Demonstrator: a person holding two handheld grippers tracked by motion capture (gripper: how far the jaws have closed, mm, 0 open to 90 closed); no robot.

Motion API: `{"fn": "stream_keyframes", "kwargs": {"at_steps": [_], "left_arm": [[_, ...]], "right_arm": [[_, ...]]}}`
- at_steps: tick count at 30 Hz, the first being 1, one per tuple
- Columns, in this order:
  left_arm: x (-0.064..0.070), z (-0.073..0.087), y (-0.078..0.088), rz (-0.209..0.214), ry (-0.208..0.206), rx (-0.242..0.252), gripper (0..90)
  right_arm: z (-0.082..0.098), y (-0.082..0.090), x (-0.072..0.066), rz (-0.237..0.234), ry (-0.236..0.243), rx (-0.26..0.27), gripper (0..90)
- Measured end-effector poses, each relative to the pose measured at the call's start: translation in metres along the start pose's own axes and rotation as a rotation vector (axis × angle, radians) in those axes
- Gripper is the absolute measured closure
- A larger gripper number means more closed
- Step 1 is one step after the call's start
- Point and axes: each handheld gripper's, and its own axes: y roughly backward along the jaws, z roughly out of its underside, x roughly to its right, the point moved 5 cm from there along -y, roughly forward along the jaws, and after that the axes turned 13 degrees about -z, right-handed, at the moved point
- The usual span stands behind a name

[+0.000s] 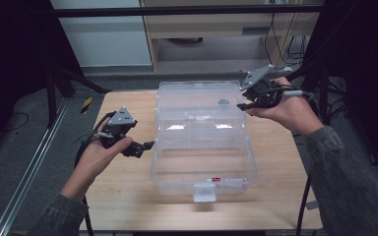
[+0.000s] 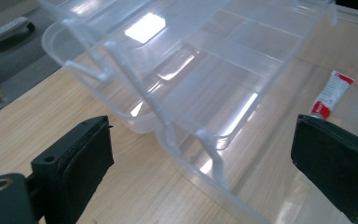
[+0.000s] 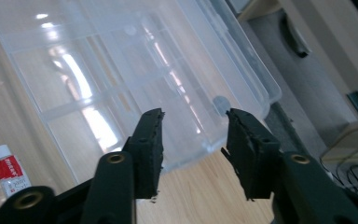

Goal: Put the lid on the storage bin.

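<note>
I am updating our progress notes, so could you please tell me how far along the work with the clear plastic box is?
Done: the clear plastic storage box stands open on the wooden table, a red-and-white tube inside. In hand: nothing; the left tool gapes beside the box and the right tool, narrower, hovers above the raised lid, gripping nothing. Left: what follows cannot be told.

The storage box [image 1: 203, 142] stands in the middle of the desk [image 1: 275, 196], and its raised lid [image 1: 199, 105] is at the far side. A small tube [image 1: 229, 180] lies inside the box, at the near wall, right of the latch [image 1: 204, 191]. The left hand-held gripper [image 1: 145, 146] is just beside the left wall of the box. The right hand-held gripper [image 1: 243, 104] is at the right far corner, near the edge of the lid. Behind the desk stands a cabinet [image 1: 216, 29] on the floor.
</note>
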Motion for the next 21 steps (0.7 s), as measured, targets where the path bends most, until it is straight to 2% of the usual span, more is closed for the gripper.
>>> {"fn": "stream_keyframes", "kwargs": {"at_steps": [1,3,5,6,7,8,10,12,14,18,19,20,21], "left_arm": [[0.004,-0.002,0.001,0.008,-0.012,0.002,4.8],[0.012,-0.006,0.002,0.037,-0.005,0.014,4.1],[0.018,-0.008,0.001,0.07,-0.021,0.014,4.3],[0.022,-0.007,0.0,0.084,-0.038,0.002,4.6],[0.029,-0.006,-0.002,0.109,-0.075,-0.02,4.6],[0.029,-0.006,-0.002,0.109,-0.075,-0.02,4.6],[0.035,-0.005,-0.006,0.121,-0.105,-0.046,4.5],[0.041,-0.005,-0.007,0.129,-0.115,-0.054,4.2],[0.051,-0.005,-0.007,0.15,-0.151,-0.06,4.1],[0.058,-0.002,-0.009,0.167,-0.184,-0.081,3.9],[0.06,-0.001,-0.01,0.177,-0.185,-0.083,4.2],[0.063,0.001,-0.011,0.189,-0.19,-0.085,4.2],[0.065,0.002,-0.011,0.203,-0.206,-0.093,4.7]], "right_arm": [[0.0,0.0,0.0,0.0,0.0,0.0,61.2],[-0.006,-0.01,0.003,-0.031,0.03,-0.022,65.7],[-0.01,-0.027,0.001,-0.099,0.04,-0.052,67.6],[-0.011,-0.032,0.0,-0.112,0.057,-0.069,67.5],[-0.012,-0.038,-0.002,-0.119,0.072,-0.09,66.1],[-0.012,-0.038,-0.002,-0.119,0.072,-0.09,66.1],[-0.013,-0.049,-0.005,-0.134,0.105,-0.13,62.9],[-0.014,-0.058,-0.007,-0.15,0.135,-0.164,61.7],[-0.012,-0.069,-0.006,-0.159,0.16,-0.221,61.7],[-0.01,-0.077,-0.001,-0.177,0.157,-0.25,64.5],[-0.009,-0.079,-0.001,-0.203,0.16,-0.259,69.4],[-0.009,-0.079,-0.001,-0.203,0.16,-0.259,69.4],[-0.009,-0.08,-0.003,-0.225,0.173,-0.261,74.6]]}}
